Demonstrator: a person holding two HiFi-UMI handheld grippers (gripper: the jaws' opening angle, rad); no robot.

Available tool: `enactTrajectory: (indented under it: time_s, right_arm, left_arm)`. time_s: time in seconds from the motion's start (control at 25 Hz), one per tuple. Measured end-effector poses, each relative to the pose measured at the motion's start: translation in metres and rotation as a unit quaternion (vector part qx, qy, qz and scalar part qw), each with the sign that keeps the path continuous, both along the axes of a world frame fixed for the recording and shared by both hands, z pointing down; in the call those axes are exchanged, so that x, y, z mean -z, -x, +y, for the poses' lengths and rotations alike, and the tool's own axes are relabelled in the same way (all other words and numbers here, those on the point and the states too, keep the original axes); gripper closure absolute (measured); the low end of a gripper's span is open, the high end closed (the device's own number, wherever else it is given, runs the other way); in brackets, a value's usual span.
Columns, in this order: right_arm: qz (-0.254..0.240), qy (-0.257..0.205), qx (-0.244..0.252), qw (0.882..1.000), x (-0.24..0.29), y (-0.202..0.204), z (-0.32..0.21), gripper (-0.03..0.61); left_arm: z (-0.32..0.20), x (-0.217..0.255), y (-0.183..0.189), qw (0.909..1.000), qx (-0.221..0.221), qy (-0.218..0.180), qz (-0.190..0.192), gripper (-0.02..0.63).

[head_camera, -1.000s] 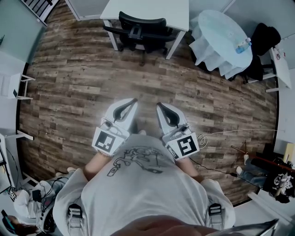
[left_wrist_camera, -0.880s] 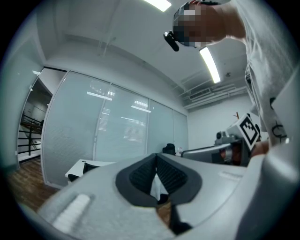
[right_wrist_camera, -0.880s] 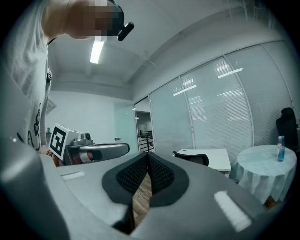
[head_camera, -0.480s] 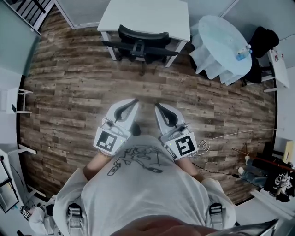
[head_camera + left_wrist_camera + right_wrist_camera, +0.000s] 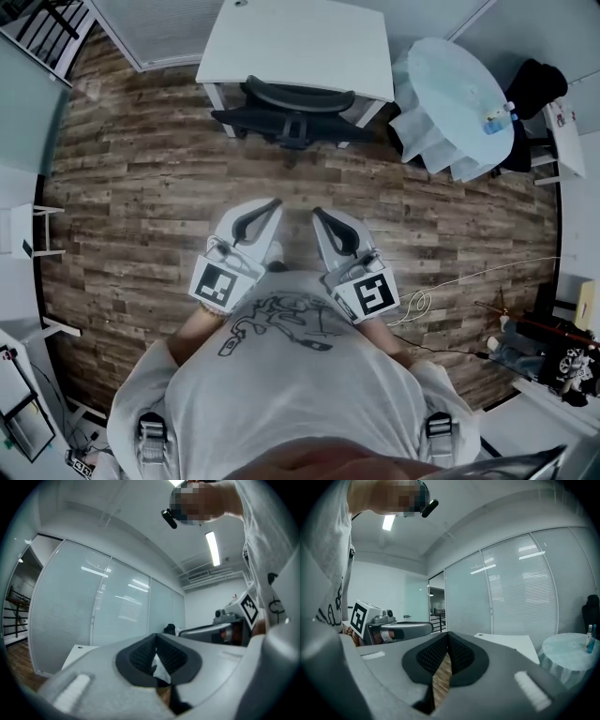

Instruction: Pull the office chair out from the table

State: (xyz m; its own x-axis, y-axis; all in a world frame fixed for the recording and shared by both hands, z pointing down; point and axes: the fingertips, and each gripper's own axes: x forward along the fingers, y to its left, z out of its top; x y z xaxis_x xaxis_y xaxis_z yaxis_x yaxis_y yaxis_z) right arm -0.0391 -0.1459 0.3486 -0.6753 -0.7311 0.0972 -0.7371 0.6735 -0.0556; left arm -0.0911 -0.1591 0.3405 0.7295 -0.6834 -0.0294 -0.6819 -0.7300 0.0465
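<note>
Perhaps a bottle (image 5: 495, 118) stands right of office chair (image 5: 298, 98).

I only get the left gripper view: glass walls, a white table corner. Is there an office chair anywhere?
Observer: Yes. The head view shows a black office chair tucked under the white table.
Operator: Is a hand-held gripper touching it?
Observer: No. The left hand-held gripper and the right hand-held gripper are both well short of it, over bare wood floor.
Operator: Is the right one holding something?
Observer: No. The right gripper view shows its jaws shut on nothing; floor shows below them.
</note>
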Motion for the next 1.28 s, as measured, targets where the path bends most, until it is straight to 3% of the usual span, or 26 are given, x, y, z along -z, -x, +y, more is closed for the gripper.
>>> enactTrajectory:
  time_s: [0.56,1.08,1.28]
  right_arm:
    - [0.019,0.009,-0.002,1.0,-0.016,0.035,-0.055,0.572]
    - [0.053,0.001,-0.023,0.998,-0.044,-0.006,-0.103,0.572]
    - [0.08,-0.002,-0.032,0.996,-0.054,-0.015,-0.13,0.572]
  left_arm:
    - [-0.055,-0.017,0.036,0.9997,0.005,0.02,-0.01,0.611]
    - [-0.103,-0.041,0.018,0.9986,0.017,0.01,-0.049,0.611]
    - [-0.124,-0.05,0.003,0.9964,-0.004,-0.021,-0.083,0.611]
